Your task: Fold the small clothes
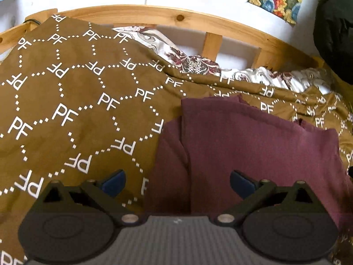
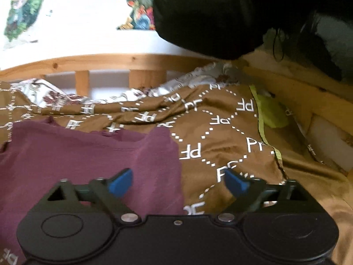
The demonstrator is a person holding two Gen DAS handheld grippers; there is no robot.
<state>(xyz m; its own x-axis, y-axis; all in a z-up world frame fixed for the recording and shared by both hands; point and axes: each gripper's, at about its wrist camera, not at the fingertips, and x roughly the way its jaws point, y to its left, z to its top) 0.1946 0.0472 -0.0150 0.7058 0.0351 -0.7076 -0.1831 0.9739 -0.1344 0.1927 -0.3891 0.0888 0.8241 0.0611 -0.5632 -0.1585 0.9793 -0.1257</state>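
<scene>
Maroon knit fills the lower right of my left wrist view: the small garment (image 1: 253,145) lies on the brown PF-printed bedspread (image 1: 72,92), spreading from the centre out toward 4 o'clock. My left gripper (image 1: 177,182) hangs above its left edge, jaws released and spread wide, nothing between them. One blue pad sits over bare bedspread at 7 o'clock, the other over the maroon cloth. A flap already lies folded along that edge, with a seam running up toward 12 o'clock. If I close here, I judge I could pinch the bedspread together with the garment, or catch only the top layer and drag the flap open. The wooden bed rail (image 1: 154,13) at 12 o'clock is well clear.

In the right wrist view the garment (image 2: 88,154) occupies the left half, from 9 round to 7 o'clock. My right gripper (image 2: 177,181) straddles its right edge, jaws likewise let go and empty. The picture is smeared, so the edge is hard to place; a mistimed close could grab bedspread alone. The rumpled bedspread at 1 o'clock and the green cloth (image 2: 272,112) at 2 o'clock could snag a wide sweep. Uneven grips between the two sides would skew the fold.
</scene>
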